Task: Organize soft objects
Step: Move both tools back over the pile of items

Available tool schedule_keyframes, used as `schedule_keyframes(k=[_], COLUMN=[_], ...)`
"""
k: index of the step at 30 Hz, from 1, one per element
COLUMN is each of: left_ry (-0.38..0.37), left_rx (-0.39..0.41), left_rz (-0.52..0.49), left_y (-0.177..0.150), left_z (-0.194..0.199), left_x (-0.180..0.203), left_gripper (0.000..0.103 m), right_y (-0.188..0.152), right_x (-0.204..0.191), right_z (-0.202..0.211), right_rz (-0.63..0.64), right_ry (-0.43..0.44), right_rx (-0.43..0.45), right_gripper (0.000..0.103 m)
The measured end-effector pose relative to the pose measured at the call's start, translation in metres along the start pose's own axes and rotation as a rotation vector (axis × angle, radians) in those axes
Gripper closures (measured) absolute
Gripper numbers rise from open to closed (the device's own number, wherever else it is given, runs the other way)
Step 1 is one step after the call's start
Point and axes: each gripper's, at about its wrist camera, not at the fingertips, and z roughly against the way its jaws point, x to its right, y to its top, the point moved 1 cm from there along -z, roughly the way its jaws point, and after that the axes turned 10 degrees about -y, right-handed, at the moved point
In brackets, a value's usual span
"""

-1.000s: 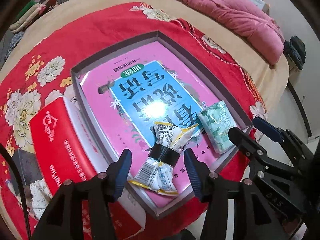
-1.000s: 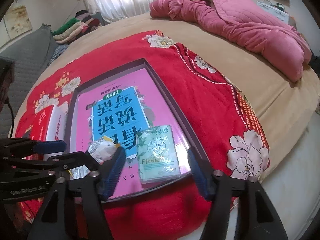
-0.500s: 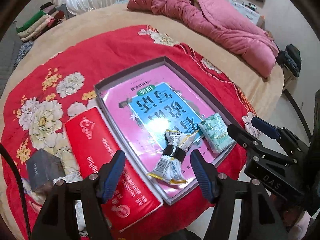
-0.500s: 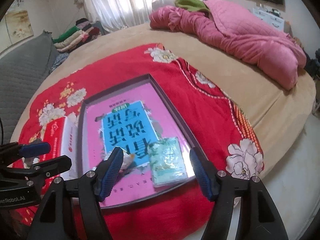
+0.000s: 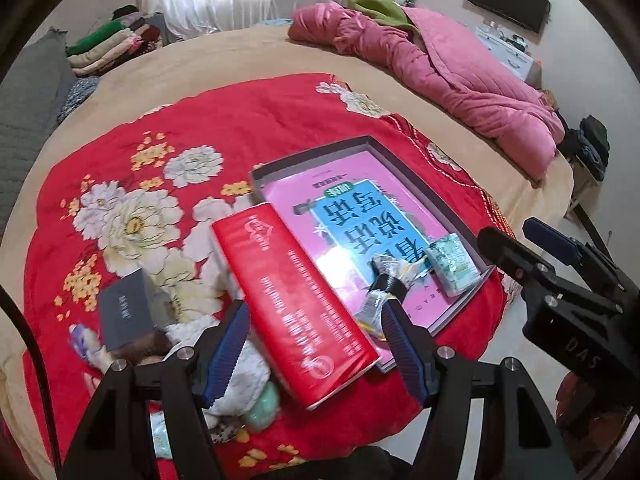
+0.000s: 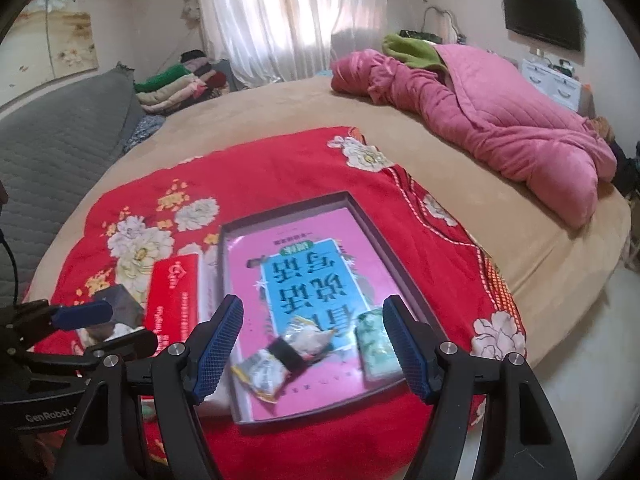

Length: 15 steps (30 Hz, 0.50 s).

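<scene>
Between the left tongs (image 5: 316, 344), gaping with nothing held after just opening, lies only the red pack (image 5: 296, 308); the right tongs (image 6: 312, 348) also hang open, empty. Snack packet (image 6: 284, 356) and green tissue pack (image 6: 374, 344) sit at the tray's (image 6: 400, 264) near edge. Remaining soft toys (image 5: 236, 376) crowd the blanket's (image 5: 248, 120) near-left corner; a hurried grab there could likely nudge them off the bed.

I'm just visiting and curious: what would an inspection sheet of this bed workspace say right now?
Surface: red floral blanket over a tan bed.
Job's things: snack packet and tissue pack lie in the shallow box.
Clutter: red package, grey booklet, soft toys beside the box.
Grippers: left gripper and right gripper open, empty; jaws just opened wider.
Cables: black cable at left edge.
Surroundings: pink quilt, folded clothes, curtains, wall screen.
</scene>
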Motion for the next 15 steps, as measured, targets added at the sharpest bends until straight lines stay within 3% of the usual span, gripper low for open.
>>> schedule_keyframes(k=[15], left_ry=[0.051], left_rx=[0.055], left_rz=[0.058], left_y=[-0.024], left_z=[0.045], left_x=[-0.040], left_gripper=[0.033], right_y=[-0.003], right_x=[-0.062], right_z=[0.033], right_rz=[0.088], right_ry=[0.059], right_rx=[0.017], right_gripper=[0.028])
